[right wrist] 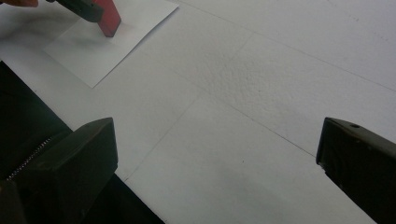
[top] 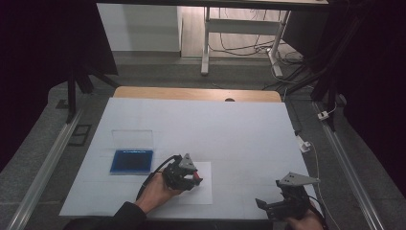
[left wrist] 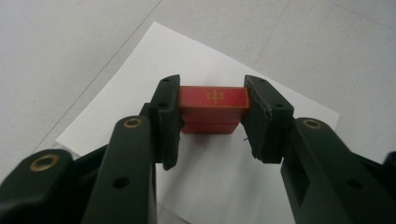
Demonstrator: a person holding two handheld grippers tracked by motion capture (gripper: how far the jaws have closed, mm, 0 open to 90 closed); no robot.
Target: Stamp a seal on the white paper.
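Stamp (left wrist: 213, 108) — clamped between left tongs (left wrist: 212, 116) | over paper (left wrist: 140, 107)

The left gripper (top: 194, 176) points toward three o'clock, jaws clamped; the right gripper (top: 262, 205) points toward nine o'clock, jaws spread wide.

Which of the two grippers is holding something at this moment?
The left gripper: its pads clamp a red stamp above the white paper sheet. The right gripper hangs over the bare table, jaws wide apart with nothing between them.
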